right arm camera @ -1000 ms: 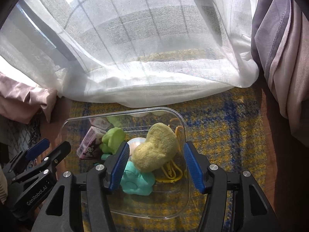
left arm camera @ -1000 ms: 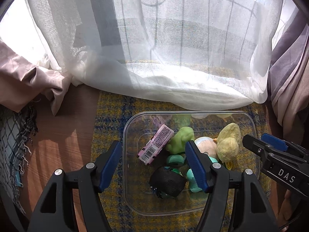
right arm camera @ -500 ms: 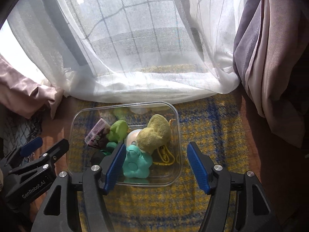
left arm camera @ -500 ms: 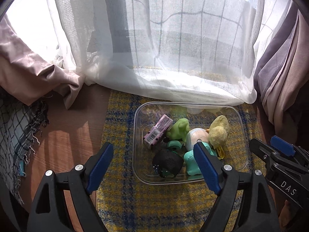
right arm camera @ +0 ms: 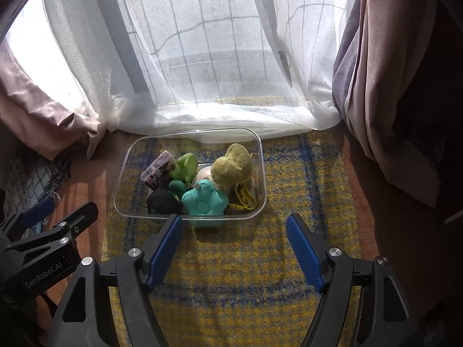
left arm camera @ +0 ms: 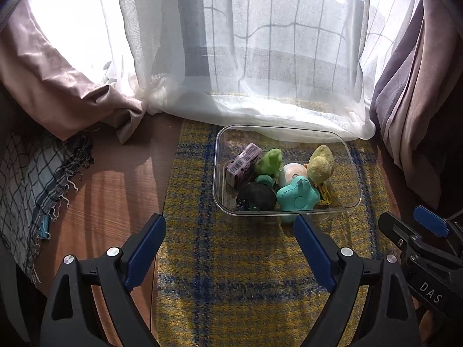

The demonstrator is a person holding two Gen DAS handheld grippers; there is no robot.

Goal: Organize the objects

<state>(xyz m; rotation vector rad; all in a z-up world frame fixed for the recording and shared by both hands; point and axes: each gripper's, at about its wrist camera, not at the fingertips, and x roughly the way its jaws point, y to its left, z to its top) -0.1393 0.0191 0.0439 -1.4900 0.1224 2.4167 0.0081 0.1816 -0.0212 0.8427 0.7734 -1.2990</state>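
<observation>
Between my left tool's blue pads there is only rug; the jaws have just been opening and stand wide, gripping nothing. My right tool is the same: jaws just opening, fairly wide, bare rug between them, its left pad just before the near rim of the tub. I hold both angled down at the tub from the near side, which I take to mean my part with it is finished and the tools are clear of it.

The tub, clear plastic, sits on the yellow-and-blue rug, its far edge against the hem of the sheer curtain. Everything I can see to sort is already inside it: a teal star at the near wall, a black ball beside it, a purple box leaning at the left, a green toy, a yellow plush to the right. They crowd together because the tub is small. No loose toy shows on the rug or the wooden surface.
</observation>
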